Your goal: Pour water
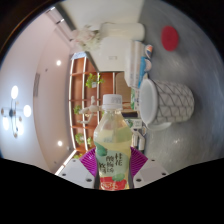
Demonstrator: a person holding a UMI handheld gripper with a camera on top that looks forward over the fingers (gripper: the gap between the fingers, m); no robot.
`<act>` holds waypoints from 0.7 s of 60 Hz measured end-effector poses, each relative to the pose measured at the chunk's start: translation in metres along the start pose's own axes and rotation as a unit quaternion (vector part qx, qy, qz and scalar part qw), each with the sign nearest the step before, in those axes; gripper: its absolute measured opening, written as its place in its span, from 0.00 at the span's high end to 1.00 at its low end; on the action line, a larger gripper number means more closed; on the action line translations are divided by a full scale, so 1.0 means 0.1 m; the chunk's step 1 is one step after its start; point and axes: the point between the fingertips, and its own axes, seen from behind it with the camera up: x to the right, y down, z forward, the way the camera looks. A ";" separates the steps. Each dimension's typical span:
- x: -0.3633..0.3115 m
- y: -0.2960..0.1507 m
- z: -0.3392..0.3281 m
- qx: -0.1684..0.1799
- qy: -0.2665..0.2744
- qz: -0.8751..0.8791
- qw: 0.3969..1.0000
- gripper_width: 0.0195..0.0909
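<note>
Fingers (110, 170) clamp a clear plastic bottle (111, 135) of pale liquid with a white cap, just beside the patterned white cup (166, 102). Step: carrying; next, tilt over the cup.

The bottle (112, 140) looks like clear glossy plastic (its label printed, shiny); the patterned cup (168, 102) seems glazed ceramic; the table (195, 150) is smooth, matt white.

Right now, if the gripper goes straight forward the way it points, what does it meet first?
The gripper already holds the bottle between its fingers. Beyond the bottle the table looks free; the mug seems to stand off to one side, though depth is unclear.
</note>
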 end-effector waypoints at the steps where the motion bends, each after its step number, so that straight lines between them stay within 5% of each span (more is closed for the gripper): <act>1: -0.01 -0.03 0.00 0.000 0.006 -0.030 1.000 0.73; 14: -0.63 -0.55 0.03 0.033 0.026 -0.407 0.912 0.70; 23: -0.95 -1.20 -0.04 0.101 0.083 -0.612 0.780 0.68; 30: -0.97 -1.91 -0.18 0.159 0.156 -0.661 0.717 0.67; 42: -0.51 -2.64 -0.27 0.175 0.222 -0.667 0.689 0.67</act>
